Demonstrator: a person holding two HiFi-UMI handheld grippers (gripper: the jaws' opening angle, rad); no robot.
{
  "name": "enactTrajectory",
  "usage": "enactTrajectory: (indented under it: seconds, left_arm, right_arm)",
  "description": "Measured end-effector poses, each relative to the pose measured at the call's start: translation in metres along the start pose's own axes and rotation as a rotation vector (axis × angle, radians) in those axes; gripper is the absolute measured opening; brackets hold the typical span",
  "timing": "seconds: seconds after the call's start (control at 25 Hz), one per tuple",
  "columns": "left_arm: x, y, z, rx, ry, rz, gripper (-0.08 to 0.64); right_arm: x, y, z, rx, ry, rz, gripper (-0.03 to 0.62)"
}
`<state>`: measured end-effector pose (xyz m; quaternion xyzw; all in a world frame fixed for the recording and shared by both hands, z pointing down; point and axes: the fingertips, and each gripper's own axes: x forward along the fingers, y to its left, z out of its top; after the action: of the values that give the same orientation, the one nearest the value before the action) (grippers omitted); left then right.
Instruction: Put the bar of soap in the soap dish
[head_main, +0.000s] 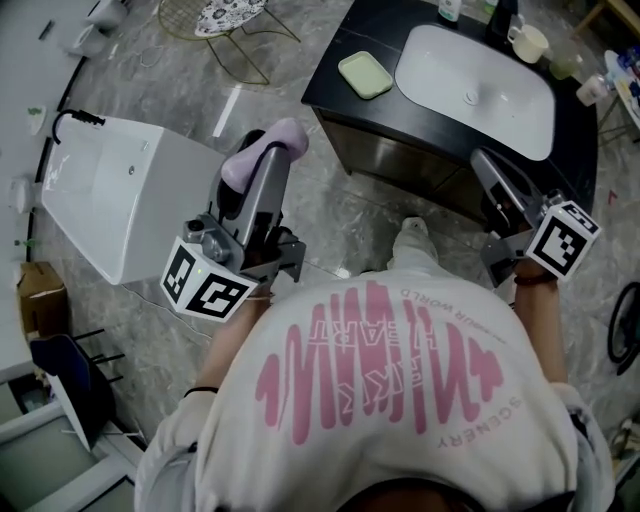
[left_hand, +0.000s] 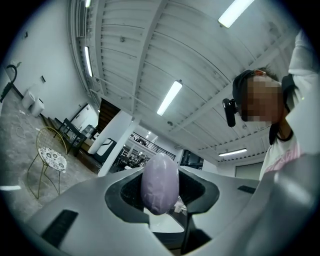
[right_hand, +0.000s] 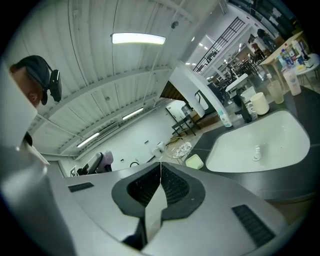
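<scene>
Left gripper (left_hand: 160, 186): fingers (left_hand: 125, 195) set part-way apart and clamped on the soap (left_hand: 160, 182), a pale lilac oval bar standing on end between the dark pads; the bar's top rises above the finger tips. In the head view the same soap (head_main: 268, 148) shows at the far end of the left gripper (head_main: 282, 150), held over the marble floor (head_main: 330, 215) and well apart from the dish (head_main: 365, 74).

Right gripper (right_hand: 160, 169): fingers (right_hand: 172, 187) closed pad to pad, with only a thin seam between them; empty. In the head view the right gripper (head_main: 486, 166) sits at the near edge of the table (head_main: 335, 88), pointing towards it.

Dish: pale green, rectangular with rounded corners; it lies flat on the dark table, just left of the white basin (head_main: 480, 85); the right gripper view shows the dish (right_hand: 194, 161) likewise, beside the basin (right_hand: 260, 145).

Surroundings: a cream cup (head_main: 528, 42) stands on the table behind the basin; a white fixture (head_main: 110, 190) stands on the floor left of the left gripper; a wire chair (head_main: 225, 20) with a patterned seat stands farther back.
</scene>
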<state>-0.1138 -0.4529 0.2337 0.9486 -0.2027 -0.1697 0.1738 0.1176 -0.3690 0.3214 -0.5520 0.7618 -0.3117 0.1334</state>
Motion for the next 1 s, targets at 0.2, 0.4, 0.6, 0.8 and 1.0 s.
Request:
enactTrajectory:
  seconds: [0.2, 0.4, 0.6, 0.8, 1.0]
  left_arm:
    - [0.022, 0.015, -0.004, 0.009, -0.018, 0.089, 0.161]
    - [0.048, 0.023, -0.016, 0.016, -0.02, 0.143, 0.161]
    - [0.076, 0.033, -0.029, 0.021, -0.021, 0.182, 0.161]
    - [0.098, 0.039, -0.037, 0.028, -0.03, 0.236, 0.161]
    - [0.123, 0.053, -0.057, 0.044, -0.035, 0.301, 0.161]
  right_arm:
    - [0.028, -0.018, 0.028, -0.023, 0.037, 0.059, 0.017]
    - [0.047, -0.052, 0.05, -0.016, 0.068, 0.089, 0.017]
    - [0.063, -0.081, 0.067, -0.013, 0.096, 0.119, 0.017]
    - [0.079, -0.102, 0.083, -0.008, 0.132, 0.167, 0.017]
    - [0.089, -0.143, 0.092, 0.004, 0.166, 0.182, 0.017]
